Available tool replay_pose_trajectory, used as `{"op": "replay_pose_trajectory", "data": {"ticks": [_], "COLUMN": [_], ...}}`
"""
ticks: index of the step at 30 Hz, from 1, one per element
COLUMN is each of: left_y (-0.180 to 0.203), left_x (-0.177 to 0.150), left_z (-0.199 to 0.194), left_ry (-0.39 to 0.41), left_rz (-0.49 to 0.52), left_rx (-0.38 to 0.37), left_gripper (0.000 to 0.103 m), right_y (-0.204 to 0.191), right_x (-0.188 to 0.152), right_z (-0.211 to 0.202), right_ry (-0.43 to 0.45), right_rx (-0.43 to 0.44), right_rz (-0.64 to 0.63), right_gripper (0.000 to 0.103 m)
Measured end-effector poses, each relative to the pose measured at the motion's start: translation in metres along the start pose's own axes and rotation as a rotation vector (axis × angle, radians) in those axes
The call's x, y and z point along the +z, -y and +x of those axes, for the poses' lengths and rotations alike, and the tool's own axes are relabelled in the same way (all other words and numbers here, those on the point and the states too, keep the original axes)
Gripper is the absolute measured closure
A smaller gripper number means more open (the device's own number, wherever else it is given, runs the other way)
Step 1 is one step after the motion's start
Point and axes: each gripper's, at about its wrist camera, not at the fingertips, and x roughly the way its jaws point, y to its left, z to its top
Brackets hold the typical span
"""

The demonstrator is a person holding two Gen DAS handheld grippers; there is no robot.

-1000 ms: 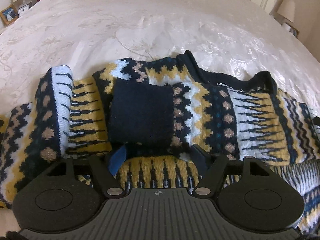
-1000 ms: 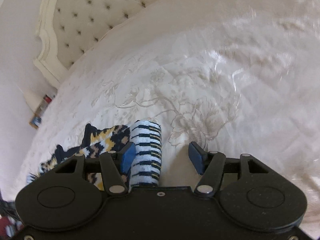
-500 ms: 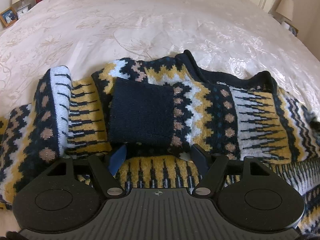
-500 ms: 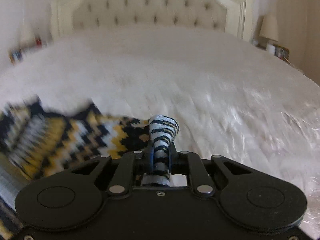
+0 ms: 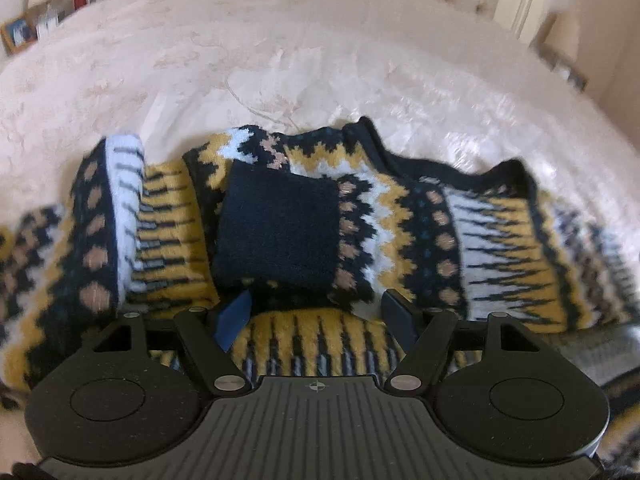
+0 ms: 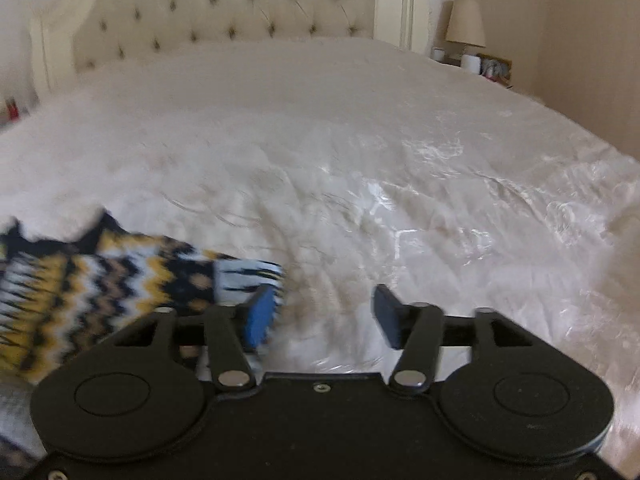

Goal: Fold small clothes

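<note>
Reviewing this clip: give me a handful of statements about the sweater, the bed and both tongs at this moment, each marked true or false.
1. The patterned sweater lies on a bare wooden table. False: it lies on a bed with a cream bedspread.
2. A plain navy cuff lies folded over the sweater's body. True.
3. The left tongs are clamped on the cuff. False: they stand open just above the knit, gripping nothing.
4. The right tongs hold nothing; the pads are opening, with the sleeve end beside the left pad. True.
5. A tufted headboard stands at the far end of the bed. True.
</note>
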Motion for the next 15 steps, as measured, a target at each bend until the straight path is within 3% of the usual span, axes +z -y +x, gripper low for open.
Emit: {"op": "replay_pose_trajectory", "data": {"ticks": [6, 9, 15], "left_y": [-0.013, -0.021, -0.047], "left_x": [-0.021, -0.034, -0.061], "left_z": [-0.035, -0.055, -0.098], "left_ry": [0.040, 0.058, 0.099], "left_rz": [-0.057, -0.061, -0.059], "left_rx": [-0.034, -0.028, 0.018], "left_gripper": [0.030, 0.023, 0.020], "right_y": [-0.025, -0.041, -0.074], "right_x": [-0.013, -0.025, -0.050], "right_z": [-0.030, -0.043, -0.060], "right_ry": [0.016, 0.008, -0.044], "right_rx": [0.148, 0.220, 0.294], "right_rz": [-0.010, -0.020, -0.031], "right_gripper": [0.001, 0.001, 0.001]}}
